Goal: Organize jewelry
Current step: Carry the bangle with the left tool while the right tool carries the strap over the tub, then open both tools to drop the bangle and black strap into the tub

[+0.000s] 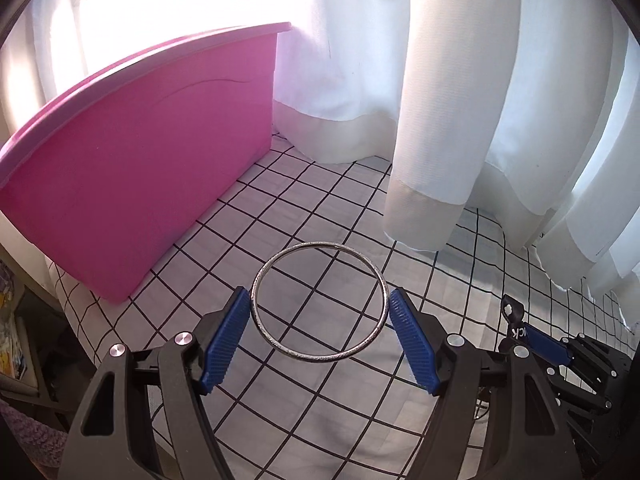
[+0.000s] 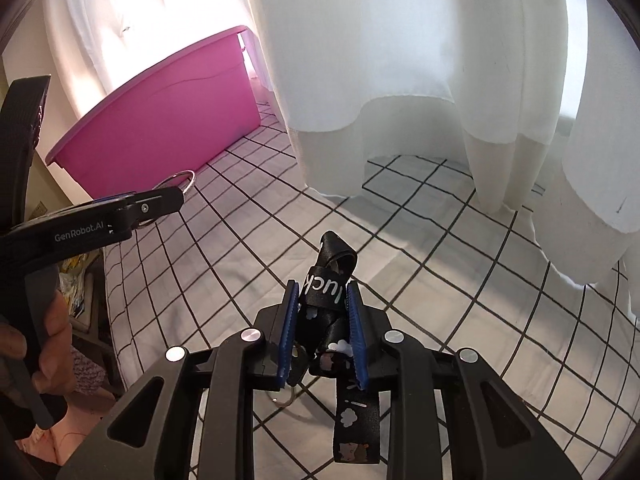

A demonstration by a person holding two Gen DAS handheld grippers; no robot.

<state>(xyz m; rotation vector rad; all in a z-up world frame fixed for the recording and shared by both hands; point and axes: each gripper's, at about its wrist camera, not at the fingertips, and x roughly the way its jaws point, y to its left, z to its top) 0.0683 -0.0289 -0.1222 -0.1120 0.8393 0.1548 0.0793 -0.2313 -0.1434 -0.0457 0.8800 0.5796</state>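
Note:
My left gripper (image 1: 318,307) is shut on a thin silver bangle (image 1: 276,332), its blue pads pressing the ring's two sides, and holds it level above the checked cloth (image 1: 320,432). The bangle's far edge also shows in the right wrist view (image 2: 188,179) past the left gripper (image 2: 160,200). My right gripper (image 2: 322,300) is shut on a bunched black printed strap (image 2: 326,292) with a metal key ring (image 2: 286,396) hanging below. A pink plastic bin (image 1: 144,152) stands to the left, behind the bangle.
White curtains (image 1: 460,100) hang down onto the cloth at the back and right. The bin also shows in the right wrist view (image 2: 168,128). The right gripper with its strap sits at the lower right of the left wrist view (image 1: 560,352). Clutter lies beyond the cloth's left edge (image 1: 12,344).

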